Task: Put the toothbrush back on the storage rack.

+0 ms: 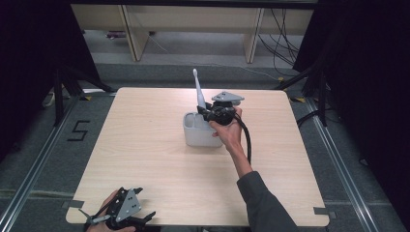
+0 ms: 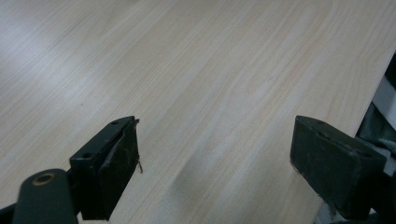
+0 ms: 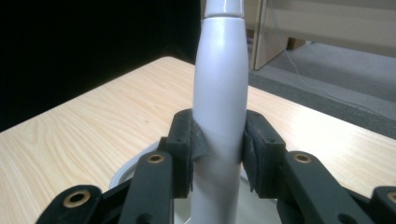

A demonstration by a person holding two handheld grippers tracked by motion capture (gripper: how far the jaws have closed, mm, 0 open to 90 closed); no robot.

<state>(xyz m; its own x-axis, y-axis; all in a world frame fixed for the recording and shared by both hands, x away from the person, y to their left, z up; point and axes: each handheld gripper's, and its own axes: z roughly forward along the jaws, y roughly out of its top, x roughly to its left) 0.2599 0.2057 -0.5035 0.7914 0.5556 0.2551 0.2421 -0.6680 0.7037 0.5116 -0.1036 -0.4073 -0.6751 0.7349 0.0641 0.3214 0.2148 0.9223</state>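
Observation:
A white electric toothbrush (image 1: 198, 92) stands upright with its lower end inside a pale grey holder cup (image 1: 196, 134) in the middle of the table. My right gripper (image 1: 207, 112) is shut on its handle from the right side. In the right gripper view both black pads press on the white toothbrush body (image 3: 219, 93), and the cup's rim (image 3: 122, 175) shows below the jaws. My left gripper (image 1: 145, 218) rests at the table's near left edge. Its fingers (image 2: 109, 163) stand wide apart over bare wood, with nothing between them.
The light wooden table (image 1: 154, 159) has rounded corners, and dark floor with metal rails lies around it. Wooden furniture legs and cables stand beyond the far edge. Black curtains hang on both sides. A floor mark reading 5 (image 1: 78, 130) lies to the left.

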